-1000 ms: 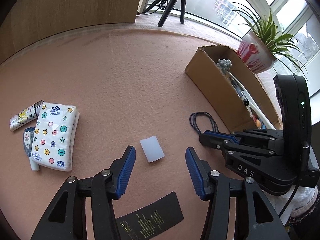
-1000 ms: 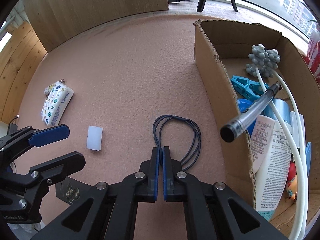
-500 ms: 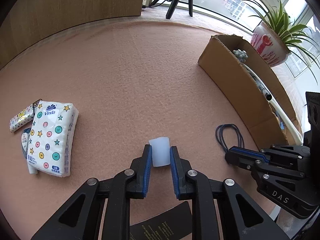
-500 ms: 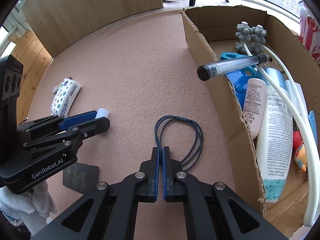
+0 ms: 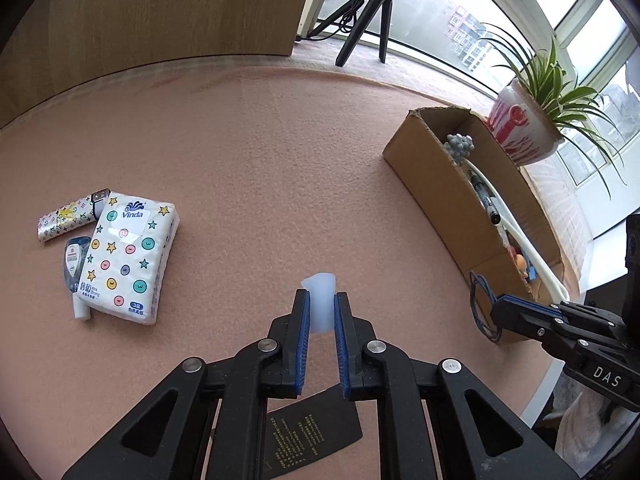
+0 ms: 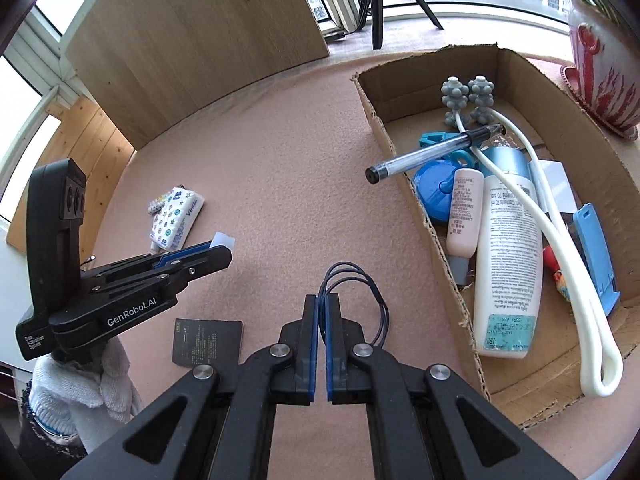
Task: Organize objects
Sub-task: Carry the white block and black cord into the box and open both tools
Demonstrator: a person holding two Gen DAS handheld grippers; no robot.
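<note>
My left gripper [image 5: 320, 308] is shut on a small translucent white block [image 5: 320, 300] and holds it above the pink felt table; the block also shows in the right wrist view [image 6: 222, 240]. My right gripper [image 6: 322, 312] is shut on a dark blue elastic cord loop [image 6: 360, 292], lifted beside the cardboard box [image 6: 404, 184]. The box holds a lotion bottle [image 6: 508, 264], a pen [image 6: 428, 152], a white massager [image 6: 560, 240] and blue items. The box also shows at the right of the left wrist view [image 5: 432, 176].
A Vinda tissue pack [image 5: 128, 256], a patterned lighter [image 5: 68, 220] and a small tube [image 5: 74, 264] lie at the left. A black card [image 5: 312, 436] lies under my left gripper. A potted plant [image 5: 528, 124] stands behind the box.
My left gripper closed on the white block and lifted it. My right gripper, shut on the cord loop, rose and shifted so the box is more fully in view.
</note>
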